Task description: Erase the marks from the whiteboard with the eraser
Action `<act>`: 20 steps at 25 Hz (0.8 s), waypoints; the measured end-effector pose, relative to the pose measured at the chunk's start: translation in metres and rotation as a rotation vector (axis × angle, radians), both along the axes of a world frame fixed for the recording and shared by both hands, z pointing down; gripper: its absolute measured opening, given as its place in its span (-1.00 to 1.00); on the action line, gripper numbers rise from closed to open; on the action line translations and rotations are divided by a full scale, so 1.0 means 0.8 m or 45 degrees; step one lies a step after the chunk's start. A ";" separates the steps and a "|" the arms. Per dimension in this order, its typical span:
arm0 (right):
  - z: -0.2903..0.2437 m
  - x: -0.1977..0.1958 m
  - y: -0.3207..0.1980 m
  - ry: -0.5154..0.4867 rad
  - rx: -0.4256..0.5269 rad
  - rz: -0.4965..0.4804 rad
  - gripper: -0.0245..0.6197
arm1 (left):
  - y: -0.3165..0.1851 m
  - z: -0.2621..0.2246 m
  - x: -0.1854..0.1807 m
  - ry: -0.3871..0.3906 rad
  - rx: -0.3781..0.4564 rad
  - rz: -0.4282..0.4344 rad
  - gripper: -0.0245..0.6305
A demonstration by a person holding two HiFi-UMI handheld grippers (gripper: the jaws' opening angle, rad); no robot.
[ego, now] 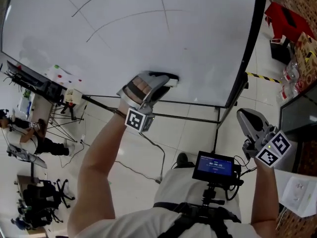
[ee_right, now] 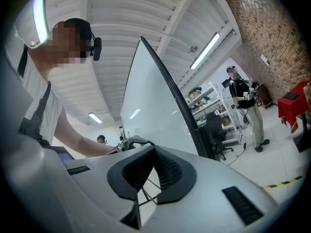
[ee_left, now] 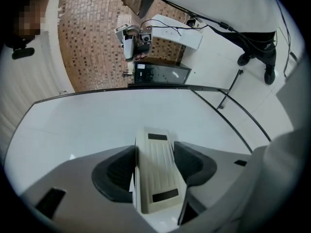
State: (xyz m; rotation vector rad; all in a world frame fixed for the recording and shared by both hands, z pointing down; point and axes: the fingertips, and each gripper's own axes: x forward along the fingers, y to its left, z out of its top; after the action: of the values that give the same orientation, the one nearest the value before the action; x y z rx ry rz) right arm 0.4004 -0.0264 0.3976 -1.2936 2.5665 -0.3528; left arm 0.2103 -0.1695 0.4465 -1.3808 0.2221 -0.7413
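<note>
The whiteboard [ego: 148,48] filled the upper part of the head view, standing upright on a thin-legged frame. The left hand-held gripper [ego: 157,83] was raised against its lower edge, jaws clamped on the two long sides of the eraser [ee_left: 155,174]. The right hand-held gripper [ee_right: 154,166] hung off to the right, beyond the board's dark side rail, with its jaws closed together on nothing.

The eraser was a pale, ribbed block. It pointed forward out of the jaws, with its far end at or just off the board surface; which of the two could not be told. It sat low on the board, well apart from the marks [ego: 124,21], a few thin dark arcs and strokes near the top.

The step in hand looked like carrying the eraser up to those lines. To do it well, the wiping face probably needed to lie flat on the board rather than meet it edge-on. The grip would need to stay firm so the block did not twist between the pads. Strokes along each arc with overlapping passes would likely clear it best. Gentle pressure seemed wise, since the light frame might rock.
</note>
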 end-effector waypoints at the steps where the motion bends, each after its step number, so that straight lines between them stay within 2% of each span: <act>1: -0.002 0.003 0.003 -0.013 0.007 -0.011 -0.87 | 0.001 -0.016 0.000 0.009 0.024 -0.015 -0.09; 4: -0.006 0.017 0.007 -0.044 0.019 -0.043 -0.87 | 0.000 -0.074 0.001 0.145 0.106 -0.111 -0.09; 7: -0.004 0.016 0.005 -0.064 0.042 -0.091 -0.87 | -0.003 -0.141 -0.007 0.366 0.149 -0.251 -0.11; 9: -0.005 0.011 0.004 -0.074 0.059 -0.120 -0.87 | -0.004 -0.173 -0.010 0.515 0.130 -0.328 -0.11; 12: -0.010 0.005 0.000 -0.087 0.084 -0.139 -0.87 | 0.011 -0.201 -0.002 0.713 0.029 -0.358 -0.11; 15: -0.017 -0.007 0.004 -0.085 0.100 -0.148 -0.87 | 0.040 -0.209 0.008 0.861 -0.075 -0.324 -0.11; 20: -0.036 -0.045 0.020 -0.016 0.121 -0.146 -0.87 | 0.080 -0.192 -0.008 1.062 -0.398 -0.258 -0.11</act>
State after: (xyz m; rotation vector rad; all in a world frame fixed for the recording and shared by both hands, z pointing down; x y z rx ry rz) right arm 0.3640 -0.0106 0.3685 -1.1111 2.6194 -0.2557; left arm 0.2036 -0.1052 0.2926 -1.9343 0.9411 -0.3268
